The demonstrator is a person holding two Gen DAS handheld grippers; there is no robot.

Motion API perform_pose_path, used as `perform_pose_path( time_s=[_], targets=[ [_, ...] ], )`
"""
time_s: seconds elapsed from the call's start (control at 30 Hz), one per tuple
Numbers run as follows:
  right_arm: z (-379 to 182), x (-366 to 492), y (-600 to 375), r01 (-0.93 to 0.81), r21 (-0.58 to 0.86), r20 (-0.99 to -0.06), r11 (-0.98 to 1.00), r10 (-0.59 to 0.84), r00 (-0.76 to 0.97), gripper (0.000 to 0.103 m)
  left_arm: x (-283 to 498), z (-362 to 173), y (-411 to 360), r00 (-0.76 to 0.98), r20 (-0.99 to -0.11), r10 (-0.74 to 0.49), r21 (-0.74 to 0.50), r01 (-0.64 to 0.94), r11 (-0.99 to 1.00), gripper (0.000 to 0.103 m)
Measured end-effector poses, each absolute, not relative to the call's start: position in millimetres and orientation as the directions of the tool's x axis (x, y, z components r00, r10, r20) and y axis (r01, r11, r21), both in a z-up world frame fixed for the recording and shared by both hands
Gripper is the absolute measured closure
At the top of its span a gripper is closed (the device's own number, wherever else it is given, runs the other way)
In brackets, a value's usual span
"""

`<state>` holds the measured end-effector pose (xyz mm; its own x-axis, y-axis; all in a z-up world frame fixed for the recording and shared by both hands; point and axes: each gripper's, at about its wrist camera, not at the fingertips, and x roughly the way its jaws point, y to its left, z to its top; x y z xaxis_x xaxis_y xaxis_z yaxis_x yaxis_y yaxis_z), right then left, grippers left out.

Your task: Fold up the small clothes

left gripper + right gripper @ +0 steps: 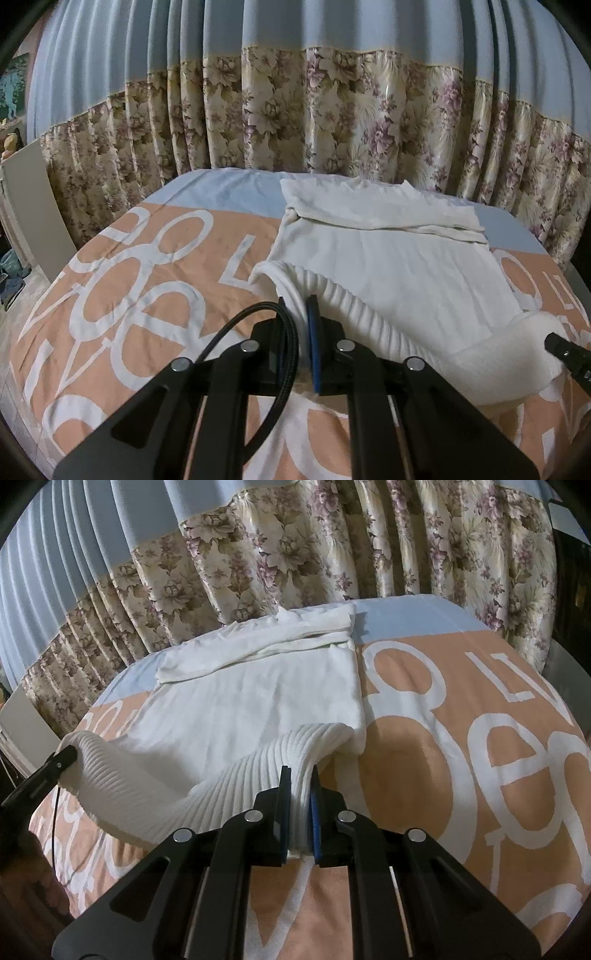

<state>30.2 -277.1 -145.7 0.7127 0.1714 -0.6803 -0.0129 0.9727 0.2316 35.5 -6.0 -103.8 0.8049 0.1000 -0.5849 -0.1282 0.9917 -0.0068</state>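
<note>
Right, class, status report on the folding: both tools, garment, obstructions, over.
Left tool shut on white sweater hem. Right tool shut on same ribbed hem. Sleeves folded. Nothing obstructing.

The right gripper [299, 775] pinched the ribbed hem of the white sweater [251, 701] above the peach bedspread [424, 775], while the left gripper [64, 755] gripped its other corner
</note>
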Motion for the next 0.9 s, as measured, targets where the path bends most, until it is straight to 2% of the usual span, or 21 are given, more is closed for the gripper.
perform_pose_path(
  time_s=[0.47, 0.57, 0.6, 0.67, 0.73, 0.83, 0.9],
  targets=[
    [-154, 30, -271, -0.005, 0.193, -0.706, 0.981, 0.142, 0.694, 0.093, 21, -123, -5, 0.796, -0.59, 0.136, 0.014, -0.158, 0.987, 0.093],
    [-156, 30, -270, -0.003, 0.194, -0.708, 0.981, 0.142, 0.691, 0.093, 19, -131, -6, 0.781, -0.601, 0.168, 0.044, -0.177, 0.983, 0.088],
    [-155, 30, -270, -0.003, 0.194, -0.707, 0.981, 0.142, 0.693, 0.093, 20, -134, -6, 0.768, -0.615, 0.178, 0.057, -0.182, 0.982, 0.082],
    [-156, 30, -271, -0.003, 0.195, -0.708, 0.981, 0.143, 0.692, 0.093, 15, -139, -2, 0.755, -0.621, 0.21, 0.066, -0.217, 0.974, 0.062],
    [-156, 30, -271, -0.005, 0.194, -0.707, 0.981, 0.144, 0.693, 0.093, 7, -138, 2, 0.747, -0.61, 0.264, 0.085, -0.27, 0.959, 0.026],
    [-157, 29, -270, -0.006, 0.198, -0.704, 0.98, 0.146, 0.695, 0.093, -5, -135, 7, 0.739, -0.587, 0.332, 0.118, -0.327, 0.938, 0.017],
    [-157, 28, -270, -0.007, 0.205, -0.699, 0.979, 0.151, 0.699, 0.093, -11, -134, 11, 0.73, -0.601, 0.325, 0.118, -0.321, 0.94, 0.017]
  ],
)
